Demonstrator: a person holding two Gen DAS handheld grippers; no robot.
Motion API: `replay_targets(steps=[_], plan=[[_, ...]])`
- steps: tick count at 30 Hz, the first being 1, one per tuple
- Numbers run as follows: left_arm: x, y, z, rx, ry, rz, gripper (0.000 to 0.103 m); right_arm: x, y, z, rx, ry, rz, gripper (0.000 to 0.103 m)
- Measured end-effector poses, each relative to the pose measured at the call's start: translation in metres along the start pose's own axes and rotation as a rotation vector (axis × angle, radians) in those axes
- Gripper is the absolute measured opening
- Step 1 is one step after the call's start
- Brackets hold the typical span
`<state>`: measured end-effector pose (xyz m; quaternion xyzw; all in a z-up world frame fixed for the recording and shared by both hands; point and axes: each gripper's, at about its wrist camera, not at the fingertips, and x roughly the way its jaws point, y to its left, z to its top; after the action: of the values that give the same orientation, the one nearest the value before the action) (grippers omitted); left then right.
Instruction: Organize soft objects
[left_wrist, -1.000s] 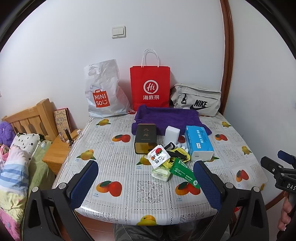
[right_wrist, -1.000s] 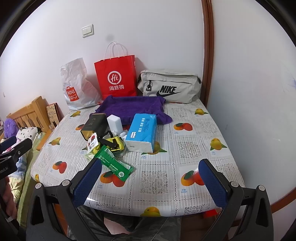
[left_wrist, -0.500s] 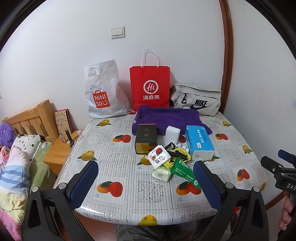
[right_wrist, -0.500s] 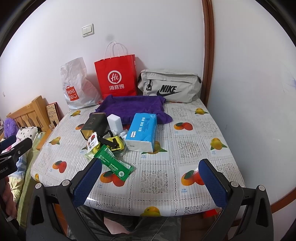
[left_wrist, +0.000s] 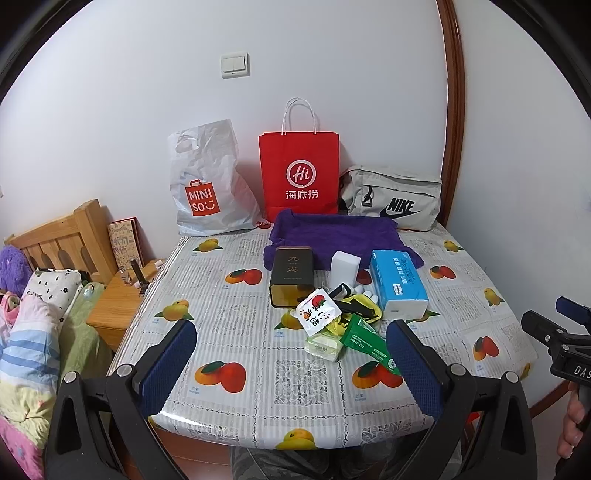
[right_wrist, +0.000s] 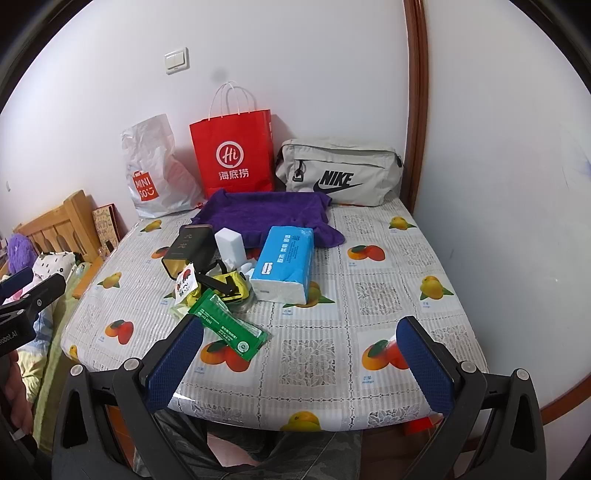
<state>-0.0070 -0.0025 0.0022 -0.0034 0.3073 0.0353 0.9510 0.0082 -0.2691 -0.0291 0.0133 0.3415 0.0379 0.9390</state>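
Against the wall (left_wrist: 332, 74) stand MINISO (left_wrist: 207, 184), Hi (left_wrist: 299, 173) (red) and NIKE bags (left_wrist: 395, 203) — both tongs (left_wrist: 291, 354) (right_wrist: 303, 354) gape, empty.

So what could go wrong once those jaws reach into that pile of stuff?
The green packet lies overlapping the yellow item and small sachets, so a grab may drag neighbours along. The purple towel runs under the white block and blue tissue pack; pulling it could topple them.

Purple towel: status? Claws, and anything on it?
Left claw and right claw open, empty. Purple towel untouched at table rear. Tissue pack, white block overlap its front edge.
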Motion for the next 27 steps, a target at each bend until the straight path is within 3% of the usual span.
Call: replay_targets(steps=[17, 20, 23, 27], plan=[[0.012, -0.006, 0.001, 0.029, -0.015, 0.015, 0.103, 0.015, 0.005, -0.005, -0.033, 0.003, 0.024, 0.103], [0.023, -0.008, -0.005, 0.031, -0.019, -0.028, 0.103, 0.026, 0.006, -0.009, -0.046, 0.005, 0.037, 0.103], [0.042, -0.004, -0.008, -0.001, 0.045, -0.107, 0.103, 0.042, 0.007, -0.013, -0.058, 0.012, 0.054, 0.103], [0.063, -0.004, -0.015, 0.002, 0.061, -0.113, 0.103, 0.07, 0.013, -0.022, -0.088, 0.033, 0.104, 0.103]])
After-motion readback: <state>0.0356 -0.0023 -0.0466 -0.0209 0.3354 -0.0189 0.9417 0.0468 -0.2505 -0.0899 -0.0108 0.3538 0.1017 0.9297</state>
